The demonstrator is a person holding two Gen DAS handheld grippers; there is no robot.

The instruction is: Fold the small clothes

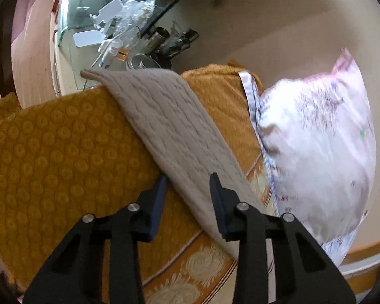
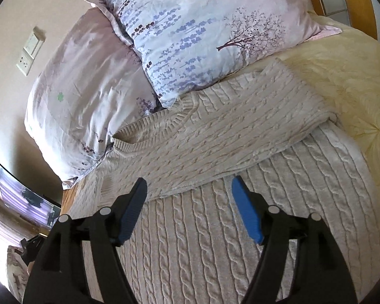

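The left gripper [image 1: 187,178] seems clenched on the cable-knit sweater's sleeve [image 1: 169,124]; the right gripper [image 2: 188,185] hangs released over the sweater [image 2: 215,228], one sleeve folded across.

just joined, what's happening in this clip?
A person with a handheld gripper in each hand is folding a beige cable-knit sweater on a bed, beside two floral pillows. One sleeve already lies folded across the body. The right gripper hangs open above the sweater, holding nothing. The left gripper is partly open with a hanging strip of the knit between its fingers; whether the pads press on it I can't tell. Below lies a mustard bedspread.
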